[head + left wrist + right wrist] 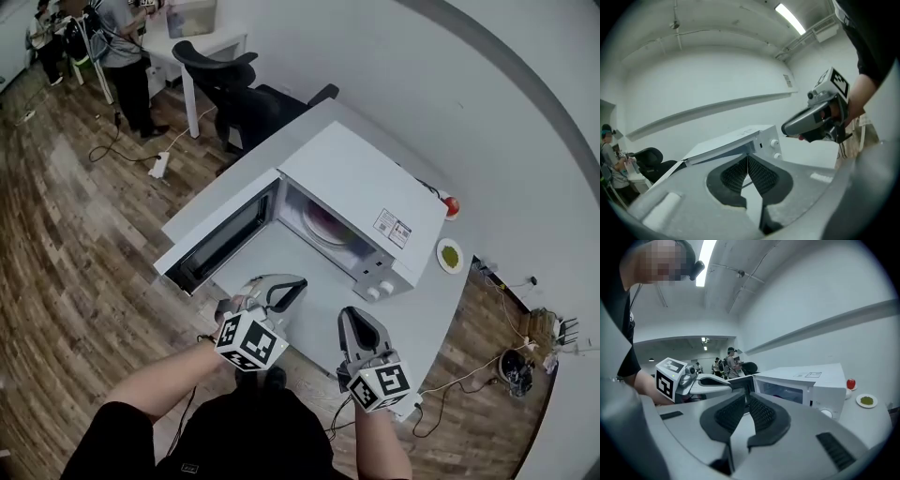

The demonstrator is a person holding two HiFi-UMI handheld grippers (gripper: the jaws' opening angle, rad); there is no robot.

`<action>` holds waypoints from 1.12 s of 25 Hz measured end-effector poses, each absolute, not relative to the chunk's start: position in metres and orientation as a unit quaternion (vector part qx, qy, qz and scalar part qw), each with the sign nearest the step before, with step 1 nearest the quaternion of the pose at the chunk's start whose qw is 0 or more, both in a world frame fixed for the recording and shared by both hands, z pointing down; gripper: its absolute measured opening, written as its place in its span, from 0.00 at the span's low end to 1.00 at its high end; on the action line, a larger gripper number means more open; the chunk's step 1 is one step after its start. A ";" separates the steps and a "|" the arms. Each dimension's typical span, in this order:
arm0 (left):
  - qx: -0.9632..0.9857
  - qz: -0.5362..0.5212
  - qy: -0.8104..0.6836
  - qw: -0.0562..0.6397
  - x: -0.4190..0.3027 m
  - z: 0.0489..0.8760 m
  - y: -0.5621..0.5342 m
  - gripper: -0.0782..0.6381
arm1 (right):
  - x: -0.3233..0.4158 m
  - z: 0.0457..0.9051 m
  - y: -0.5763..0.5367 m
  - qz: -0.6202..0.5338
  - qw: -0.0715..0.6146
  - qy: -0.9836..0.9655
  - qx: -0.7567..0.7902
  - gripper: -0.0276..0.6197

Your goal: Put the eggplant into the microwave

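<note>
Wood-plank floor [56, 234] ran round a white table [436, 319] set against a pale wall. A black office chair [234, 89] stood behind the table, and a person [127, 47] stood far off at another desk. On the table was a white microwave [361, 187], its door [220, 246] swung wide toward the left of the head view, so the cavity faced the person holding the tools.

Both grippers hung in front of that opening, clear of the oven and pointing toward it. The left gripper [295, 285] had its pads pressed together on nothing. The right gripper [354, 317] had its jaws all but together, with only a thin slit between them, and was likewise empty.

A purplish shape on the turntable, probably the eggplant [328, 225], lay inside the cavity, straight ahead of both tools (too blurred to give its long axis). Judged from that, the placing looked done and only the door remained to be shut. The left gripper was the nearer to the door, whose free edge lay out to that gripper's left.

A small red fruit [451, 205] and a dish [441, 248] of something green sat on the table by the microwave's right side.
</note>
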State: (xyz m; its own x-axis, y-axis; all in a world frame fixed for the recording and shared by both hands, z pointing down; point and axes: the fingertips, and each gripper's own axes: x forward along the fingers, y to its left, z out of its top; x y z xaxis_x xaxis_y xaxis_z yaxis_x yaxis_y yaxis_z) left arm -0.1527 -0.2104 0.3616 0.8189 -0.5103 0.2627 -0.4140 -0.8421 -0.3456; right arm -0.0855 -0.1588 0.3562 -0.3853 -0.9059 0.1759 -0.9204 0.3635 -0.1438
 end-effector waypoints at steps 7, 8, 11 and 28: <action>-0.957 -0.124 0.257 0.046 -0.164 0.326 -0.162 0.12 | -0.093 0.331 -0.121 0.103 0.023 -0.843 0.527 0.10; -0.957 -0.118 0.262 0.043 -0.165 0.320 -0.156 0.12 | -0.091 0.327 -0.116 0.105 0.016 -0.845 0.524 0.10; -0.955 -0.109 0.274 0.030 -0.164 0.306 -0.136 0.12 | -0.086 0.319 -0.097 0.124 -0.005 -0.849 0.513 0.10; -0.950 -0.054 0.295 -0.084 -0.153 0.267 -0.063 0.12 | -0.080 0.274 -0.039 0.097 -0.014 -0.861 0.499 0.09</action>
